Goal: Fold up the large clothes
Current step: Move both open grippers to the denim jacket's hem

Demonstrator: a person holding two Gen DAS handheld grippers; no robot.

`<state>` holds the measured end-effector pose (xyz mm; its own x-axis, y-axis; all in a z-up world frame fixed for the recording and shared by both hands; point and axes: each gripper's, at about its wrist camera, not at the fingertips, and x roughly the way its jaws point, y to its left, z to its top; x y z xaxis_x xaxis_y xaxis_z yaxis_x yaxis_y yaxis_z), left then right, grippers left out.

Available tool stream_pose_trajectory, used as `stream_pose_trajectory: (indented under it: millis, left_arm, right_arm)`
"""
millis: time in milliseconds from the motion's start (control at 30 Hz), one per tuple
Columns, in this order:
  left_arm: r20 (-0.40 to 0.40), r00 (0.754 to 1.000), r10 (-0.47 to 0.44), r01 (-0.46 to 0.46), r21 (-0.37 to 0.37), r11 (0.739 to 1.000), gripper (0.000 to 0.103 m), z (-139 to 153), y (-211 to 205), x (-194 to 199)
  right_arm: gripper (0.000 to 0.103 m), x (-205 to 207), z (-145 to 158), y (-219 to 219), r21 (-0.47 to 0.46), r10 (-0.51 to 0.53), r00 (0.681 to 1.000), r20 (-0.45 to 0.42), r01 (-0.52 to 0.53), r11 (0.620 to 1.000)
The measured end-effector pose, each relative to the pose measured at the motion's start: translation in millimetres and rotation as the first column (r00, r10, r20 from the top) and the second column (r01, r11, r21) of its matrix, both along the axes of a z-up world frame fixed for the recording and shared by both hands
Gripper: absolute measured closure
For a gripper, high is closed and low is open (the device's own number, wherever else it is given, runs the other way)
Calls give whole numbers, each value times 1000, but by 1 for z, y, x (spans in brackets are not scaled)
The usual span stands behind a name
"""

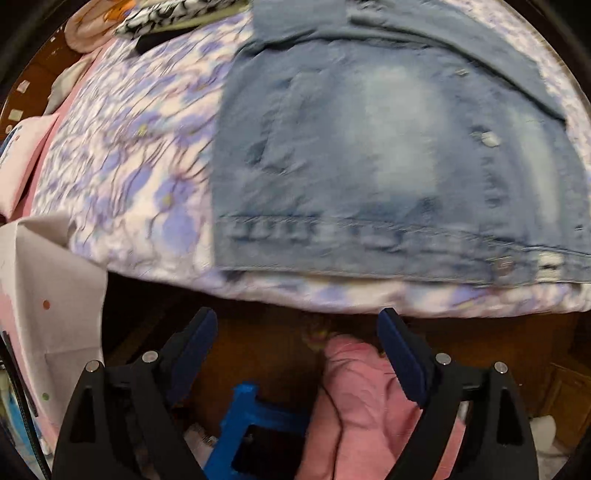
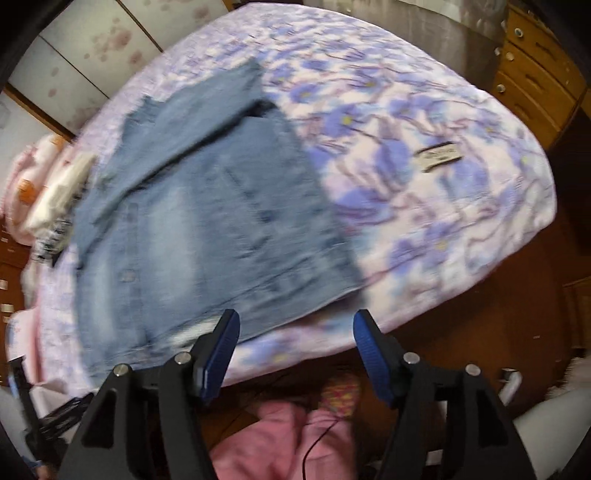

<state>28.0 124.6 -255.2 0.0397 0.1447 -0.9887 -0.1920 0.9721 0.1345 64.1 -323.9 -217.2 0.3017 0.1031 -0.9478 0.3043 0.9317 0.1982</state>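
Note:
A faded blue denim jacket [image 1: 388,158] lies flat on the bed, its hem along the near edge and a sleeve folded across the top. It also shows in the right wrist view [image 2: 207,221]. My left gripper [image 1: 297,325] is open and empty, held off the bed's near edge, below the jacket hem. My right gripper [image 2: 295,325] is open and empty, just in front of the bed edge near the jacket's hem corner. Both views are motion-blurred.
The bed has a purple floral quilt [image 2: 424,192] with a small label [image 2: 437,155] on it. Pink pillows and folded items [image 1: 88,26] lie at the far end. The person's pink trousers [image 2: 284,443] and the wooden floor are below. A wooden drawer unit [image 2: 535,66] stands beyond the bed.

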Motion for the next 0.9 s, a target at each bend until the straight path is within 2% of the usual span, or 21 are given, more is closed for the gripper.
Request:
stream_pose_trajectory:
  millis: [300,433,567,633,767,833,900]
  left_arm:
    - [-46,997,69,-70,-8,998,16,-20,56,4]
    - [-34,997,62,-65,-79,995,15,-26,72,18]
    - [-26,996,88,-91,-145,985,15,-33,89,31]
    - [-19,995,101,-103,-201,974,15,-37,98,36]
    - [-21,992,123,-123,-332,935,15,-52,117,41]
    - [-11,989,145,-136,-409,902,15,-57,127,42]
    - [6,984,176,-150,-496,855,16,-62,135,43]
  right_arm:
    - [39,39,-52,-16,-12,127,989,-80,-128,992]
    - [39,49,-66,-13,43,148,985,-83,-145,988]
    - [39,57,-77,-12,71,90,989,-114,-83,994]
    - [39,63,-85,-12,75,64,988,-140,-54,996]
    - [39,67,-89,-7,54,61,984,-168,-52,997]
    - [39,67,-88,-4,45,50,984,-171,-42,998]
    - [39,65,-89,-5,39,35,984,-175,-29,999]
